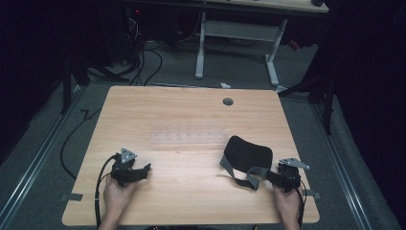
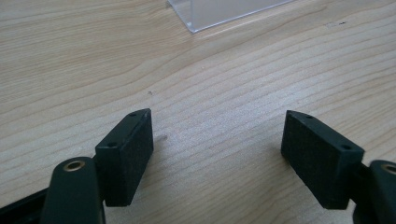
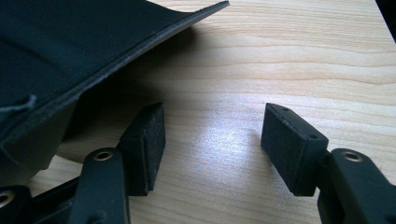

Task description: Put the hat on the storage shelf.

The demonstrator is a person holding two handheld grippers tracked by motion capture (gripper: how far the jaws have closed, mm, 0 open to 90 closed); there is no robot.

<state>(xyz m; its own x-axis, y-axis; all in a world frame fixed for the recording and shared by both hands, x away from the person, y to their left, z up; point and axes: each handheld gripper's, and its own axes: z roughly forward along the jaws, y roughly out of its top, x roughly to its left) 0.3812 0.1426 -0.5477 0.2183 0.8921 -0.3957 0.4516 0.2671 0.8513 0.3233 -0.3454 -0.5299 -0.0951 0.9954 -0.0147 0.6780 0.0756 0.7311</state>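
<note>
Left gripper: the left gripper [image 1: 140, 171] sits low on the wooden surface [image 1: 191, 120], near the front left part. Its two jaws are wide apart and hold nothing. In the left gripper view [image 2: 217, 154] there is just bare wood between them.
Left hand: the left hand [image 1: 117, 194] holds it from behind, close to the front edge.
Right gripper: the right gripper [image 1: 268, 176] is near the front right corner. Its jaws are wide apart too and hold nothing. In the right gripper view [image 3: 212, 144] bare wood shows between them.
Right hand: the right hand [image 1: 287, 199] holds it, close to the front edge and near the right edge.
Black thing: a soft black cover [image 1: 249, 153] with grey straps [image 1: 249, 175] lies on the right half of the surface, just beside the right gripper. In the right gripper view its edge [image 3: 116, 51] lifts up over the gripper's left jaw. I cannot tell if they touch.
Clear thing: a flat see-through strip [image 1: 189, 137] lies in the middle of the surface, well apart from both grippers.
Open room: the middle front, the left side and the whole back part are bare wood. A small round hole [image 1: 228, 101] is near the back edge.
Around: grey floor [image 1: 43, 143] lies on all sides, with a black cable [image 1: 72, 136] on the left.
</note>
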